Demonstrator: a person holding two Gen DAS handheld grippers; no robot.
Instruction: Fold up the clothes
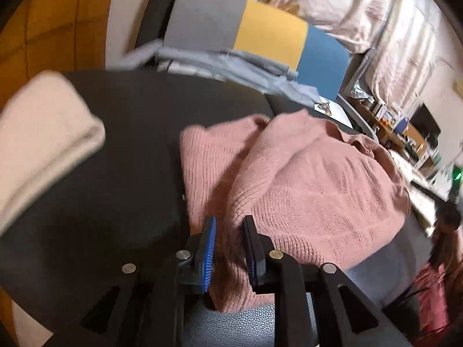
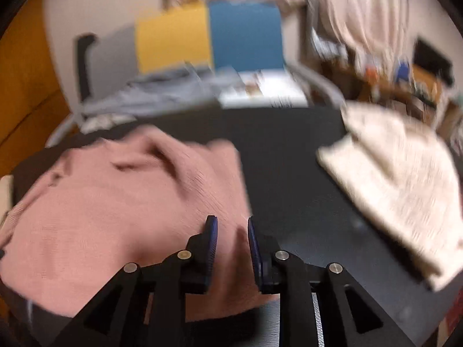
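Note:
A pink knit sweater (image 1: pixel 303 179) lies bunched on the dark table (image 1: pixel 130 144). My left gripper (image 1: pixel 229 225) sits over the sweater's near left edge, its blue pads a narrow gap apart; knit fabric lies in that gap, but the pads do not squeeze it. In the right wrist view, which is blurred, the same sweater (image 2: pixel 115 202) fills the left half. My right gripper (image 2: pixel 231 225) stands at the sweater's near right corner, jaws slightly apart, with pink fabric loose between them.
A folded cream knit (image 1: pixel 43 144) lies at the table's left end, and the cream knit (image 2: pixel 399 179) shows on the right in the right wrist view. Beyond the table (image 2: pixel 289 159) stands a grey, yellow and blue chair (image 1: pixel 269 37) with grey-blue clothes (image 1: pixel 220 60) on its seat. Curtains (image 1: pixel 376 14) hang behind.

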